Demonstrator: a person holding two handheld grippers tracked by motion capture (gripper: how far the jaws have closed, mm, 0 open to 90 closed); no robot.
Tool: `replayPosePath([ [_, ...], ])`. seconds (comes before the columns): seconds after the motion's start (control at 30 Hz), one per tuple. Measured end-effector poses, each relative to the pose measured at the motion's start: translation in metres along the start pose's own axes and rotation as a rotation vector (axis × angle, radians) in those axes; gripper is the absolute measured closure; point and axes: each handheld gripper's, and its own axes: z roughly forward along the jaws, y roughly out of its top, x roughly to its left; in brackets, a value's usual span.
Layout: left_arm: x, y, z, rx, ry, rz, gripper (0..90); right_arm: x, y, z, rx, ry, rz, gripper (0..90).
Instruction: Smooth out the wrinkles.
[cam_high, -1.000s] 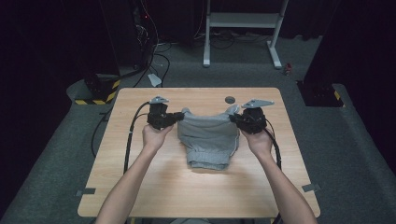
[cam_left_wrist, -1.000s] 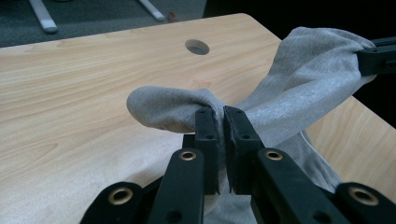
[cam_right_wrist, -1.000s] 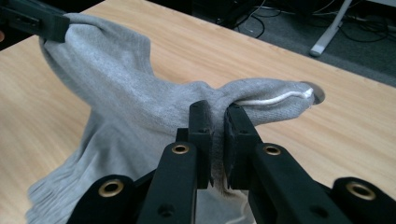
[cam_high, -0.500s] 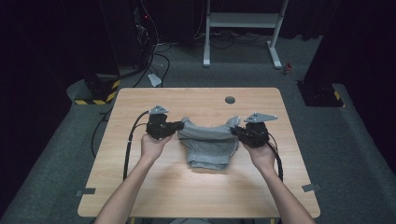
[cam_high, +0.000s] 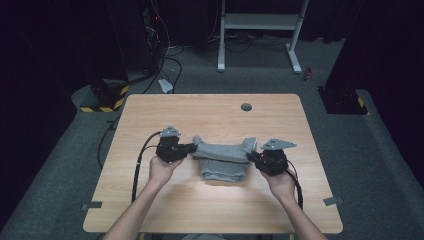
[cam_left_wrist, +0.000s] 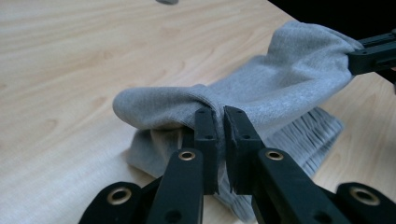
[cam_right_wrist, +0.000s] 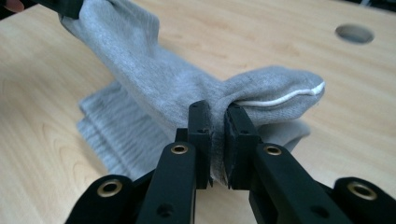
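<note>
A grey knitted garment (cam_high: 223, 156) lies folded over on the wooden table (cam_high: 210, 112), its upper fold stretched between both grippers. My left gripper (cam_high: 192, 147) is shut on the fold's left end, where the fabric (cam_left_wrist: 243, 93) bunches between the black pads (cam_left_wrist: 205, 135). My right gripper (cam_high: 251, 157) is shut on the right end, pinching fabric (cam_right_wrist: 187, 88) beside a white-trimmed hem (cam_right_wrist: 285, 98). The ribbed lower layer (cam_right_wrist: 116, 135) rests flat on the table beneath. In the left gripper view the other gripper's jaw tip (cam_left_wrist: 373, 53) holds the far end.
A round cable hole (cam_high: 246, 107) sits in the table's far middle. Black cables (cam_high: 140, 160) trail from the left gripper off the table's left side. A white metal frame (cam_high: 260, 30) and dark equipment stand on the grey floor beyond.
Both grippers have come toward the person and lower with the garment's upper edge, folding it over onto the lower part. The garment now looks shorter and wider.
</note>
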Motion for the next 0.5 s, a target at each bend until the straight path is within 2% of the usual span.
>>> replayPosePath([
  [0.03, -0.002, -0.004, 0.000, 0.004, -0.005, -0.005, 84.0, 0.001, -0.004, 0.000, 0.006, -0.002, -0.002, 82.3],
  [0.1, -0.007, -0.016, 0.002, 0.025, 0.000, 0.014, 83.9, 0.003, -0.017, 0.001, 0.022, 0.005, 0.015, 82.1],
  [0.13, -0.007, -0.016, 0.002, 0.025, 0.000, 0.014, 84.0, 0.003, -0.017, 0.001, 0.022, 0.005, 0.015, 82.1],
  [0.27, -0.012, -0.037, 0.007, 0.061, -0.013, 0.002, 83.9, 0.007, -0.037, 0.006, 0.054, 0.005, 0.015, 81.8],
  [0.4, -0.014, -0.047, 0.011, 0.082, -0.013, -0.005, 83.8, 0.010, -0.045, 0.008, 0.069, 0.011, 0.027, 81.8],
  [0.43, -0.016, -0.051, 0.014, 0.102, -0.006, 0.004, 83.8, 0.011, -0.048, 0.010, 0.079, 0.004, 0.009, 81.8],
  [0.5, -0.018, -0.054, 0.017, 0.109, -0.003, 0.006, 83.8, 0.012, -0.050, 0.011, 0.087, 0.002, 0.002, 81.7],
])
